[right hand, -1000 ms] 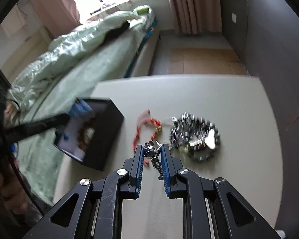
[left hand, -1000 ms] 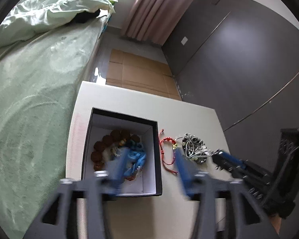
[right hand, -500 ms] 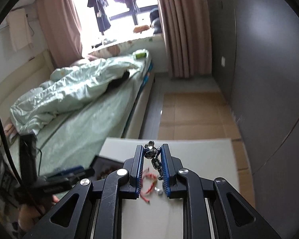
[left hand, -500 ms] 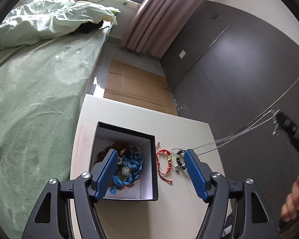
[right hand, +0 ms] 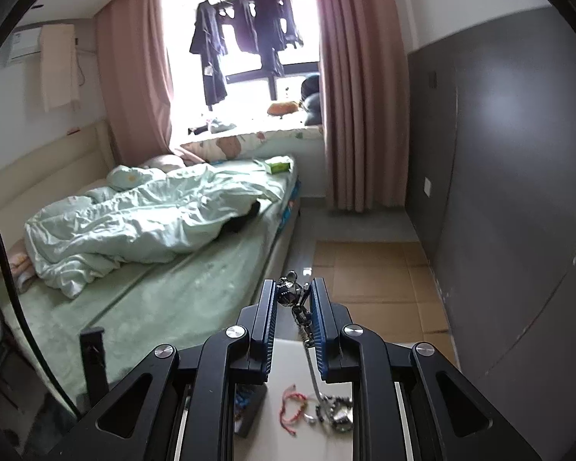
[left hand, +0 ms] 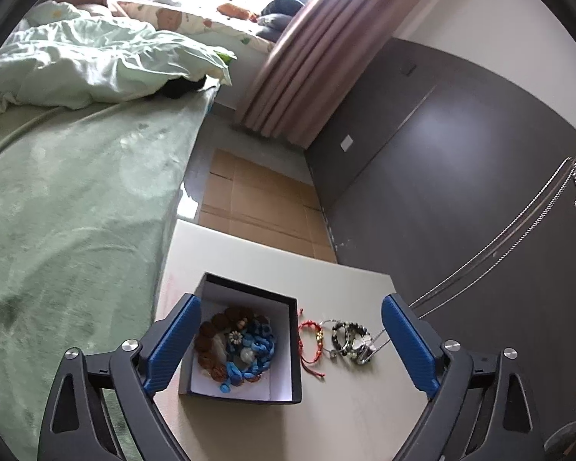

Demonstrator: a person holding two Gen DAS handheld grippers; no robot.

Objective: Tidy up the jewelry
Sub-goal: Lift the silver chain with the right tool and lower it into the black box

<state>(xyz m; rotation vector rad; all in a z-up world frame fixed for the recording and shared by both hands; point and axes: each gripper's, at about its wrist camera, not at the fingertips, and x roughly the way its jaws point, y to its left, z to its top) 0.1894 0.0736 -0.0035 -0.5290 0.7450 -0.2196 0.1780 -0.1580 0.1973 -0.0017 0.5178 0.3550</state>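
Observation:
A black box [left hand: 293, 349] with a white inside holds a brown bead bracelet [left hand: 211, 330] and blue beads [left hand: 257, 349]. Right of it on the pale table [left hand: 357, 418] lie a red cord bracelet [left hand: 311, 342] and dark bead bracelets [left hand: 347, 340]. My left gripper [left hand: 290, 307] hovers above the box, its jaws opening wide with nothing held. High above the table, my right gripper [right hand: 293, 288] is shut on the charm end of a silver chain [right hand: 311, 361]. The chain [left hand: 495, 246] runs taut down to the bracelet pile [right hand: 334, 413].
A bed with a green sheet [left hand: 69, 211] borders the table's left side. Flattened cardboard [left hand: 257, 203] covers the floor beyond the table. A dark grey wall [left hand: 441, 161] stands to the right, and a pink curtain [right hand: 357, 96] hangs by the window.
My right gripper has risen high, drawing the silver chain up out of the pile. The left gripper's jaws have spread wider and it has drawn back up from the box.

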